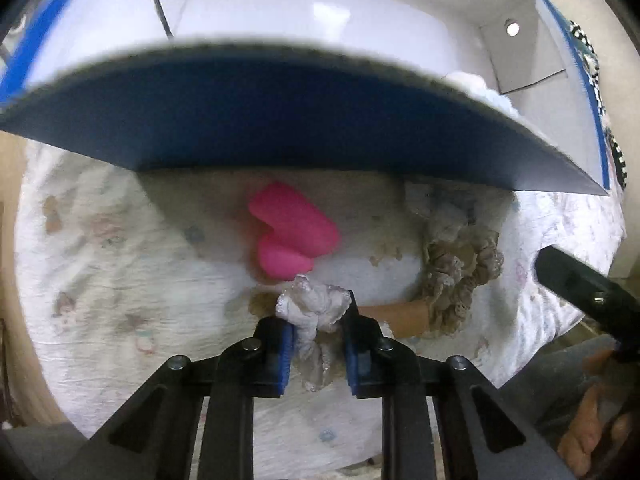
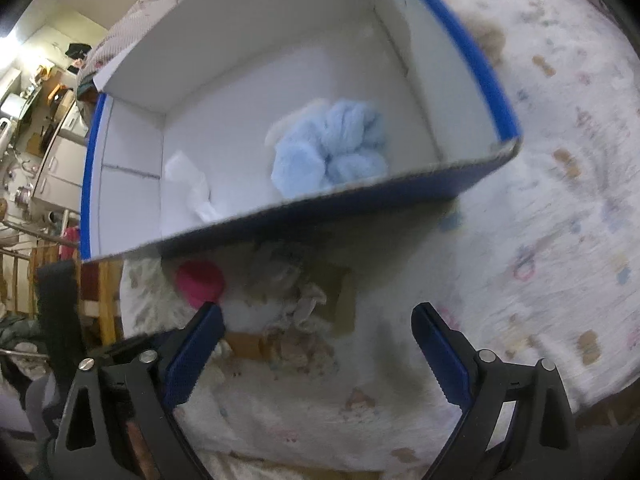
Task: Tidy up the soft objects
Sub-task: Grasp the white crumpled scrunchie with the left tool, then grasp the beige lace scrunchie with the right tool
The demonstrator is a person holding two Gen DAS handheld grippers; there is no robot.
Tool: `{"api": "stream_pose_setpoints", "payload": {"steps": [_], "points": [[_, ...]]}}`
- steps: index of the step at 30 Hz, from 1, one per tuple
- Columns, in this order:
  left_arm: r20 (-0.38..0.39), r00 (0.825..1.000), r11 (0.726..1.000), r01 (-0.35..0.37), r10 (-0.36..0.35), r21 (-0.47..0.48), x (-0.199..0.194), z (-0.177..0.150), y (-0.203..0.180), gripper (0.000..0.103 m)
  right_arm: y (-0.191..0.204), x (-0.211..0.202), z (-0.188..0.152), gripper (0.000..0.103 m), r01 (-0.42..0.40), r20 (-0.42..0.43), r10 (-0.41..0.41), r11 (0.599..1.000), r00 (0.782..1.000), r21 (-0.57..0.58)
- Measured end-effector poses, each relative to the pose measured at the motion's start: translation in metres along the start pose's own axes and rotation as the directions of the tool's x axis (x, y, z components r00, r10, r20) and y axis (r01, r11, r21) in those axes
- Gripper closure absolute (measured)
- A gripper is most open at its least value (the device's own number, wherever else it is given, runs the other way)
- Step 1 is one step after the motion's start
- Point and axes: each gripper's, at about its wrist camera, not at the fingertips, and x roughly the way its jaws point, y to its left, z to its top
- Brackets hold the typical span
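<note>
Bedding (image 1: 120, 260) with a faint printed pattern covers the bed and carries everything in play. A large box (image 2: 472, 52), blue outside and white inside, stands on the bedding at the far side, its near wall rising just beyond the loose items. Inside the box lie a fluffy light-blue scrunchie (image 2: 332, 148) toward the right and a white cloth piece (image 2: 188, 184) toward the left.

On the bedding, close against the near wall of the box, a pink foam heart (image 1: 292, 232) rests left of centre. A beige lace scrunchie (image 1: 460, 280) lies to its right, well apart from it. A grey lace scrunchie (image 1: 312, 308) sits just near of the heart.

The left hand-held gripper (image 1: 316, 340) points steeply down, and its blue pads stand clamped on the grey lace scrunchie, which bunches between them. The right hand-held gripper (image 2: 316, 344) hovers over the same area with its jaws wide apart and nothing between them.

Step in hand, by judgement: pick-up of the grey lace scrunchie for transfer to the box. The next move calls for a lift high enough to clear the near wall, travel over the rim, then release beside the items already inside. The heart and the beige scrunchie remain to be collected.
</note>
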Motion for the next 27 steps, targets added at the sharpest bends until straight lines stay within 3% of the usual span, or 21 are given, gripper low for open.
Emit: {"api": "stream_pose_setpoints", "payload": {"steps": [2, 3, 4, 7, 10, 14, 15, 19, 21, 27], "points": [[0.022, 1.0, 1.0, -0.009, 0.009, 0.012, -0.009, -0.003, 0.002, 0.086, 0.001, 0.004, -0.003, 0.016, -0.017, -0.026, 0.016, 1.0, 1.0, -0.009], [0.034, 0.999, 1.0, -0.007, 0.007, 0.011, -0.013, -0.005, 0.003, 0.087, 0.002, 0.008, -0.003, 0.031, -0.039, -0.051, 0.039, 0.999, 0.998, -0.006], [0.047, 0.999, 1.0, -0.01, 0.01, 0.008, -0.018, -0.007, 0.007, 0.087, 0.002, 0.013, -0.004, 0.039, -0.06, -0.074, 0.06, 0.998, 0.995, 0.002], [0.071, 0.997, 1.0, -0.019, 0.02, -0.017, -0.03, -0.012, 0.02, 0.087, 0.002, 0.024, -0.009, 0.049, -0.097, -0.12, 0.1, 0.995, 0.988, 0.029], [0.09, 0.995, 0.998, -0.042, 0.045, -0.04, -0.036, -0.016, 0.032, 0.087, 0.007, 0.032, -0.01, 0.05, -0.113, -0.137, 0.115, 0.993, 0.984, 0.026], [0.102, 0.992, 0.996, -0.063, 0.069, -0.058, -0.041, -0.014, 0.045, 0.087, 0.014, 0.044, -0.007, 0.05, -0.077, -0.143, 0.077, 0.997, 0.987, 0.009], [0.105, 0.992, 0.996, -0.068, 0.074, -0.062, -0.042, -0.014, 0.046, 0.087, 0.015, 0.045, -0.006, 0.055, -0.065, -0.135, 0.064, 0.998, 0.989, 0.002], [0.115, 0.989, 0.995, -0.081, 0.088, -0.066, -0.045, -0.016, 0.048, 0.087, 0.017, 0.045, -0.004, 0.091, -0.03, -0.124, 0.026, 0.999, 0.992, -0.032], [0.122, 0.988, 0.994, -0.09, 0.097, -0.061, -0.045, -0.018, 0.045, 0.087, 0.015, 0.038, -0.005, 0.092, -0.025, -0.104, 0.022, 0.999, 0.994, -0.032], [0.158, 0.978, 0.991, -0.133, 0.137, -0.031, -0.05, -0.023, 0.047, 0.087, 0.01, 0.003, -0.016, 0.092, -0.111, -0.045, 0.109, 0.992, 0.993, -0.053]]}}
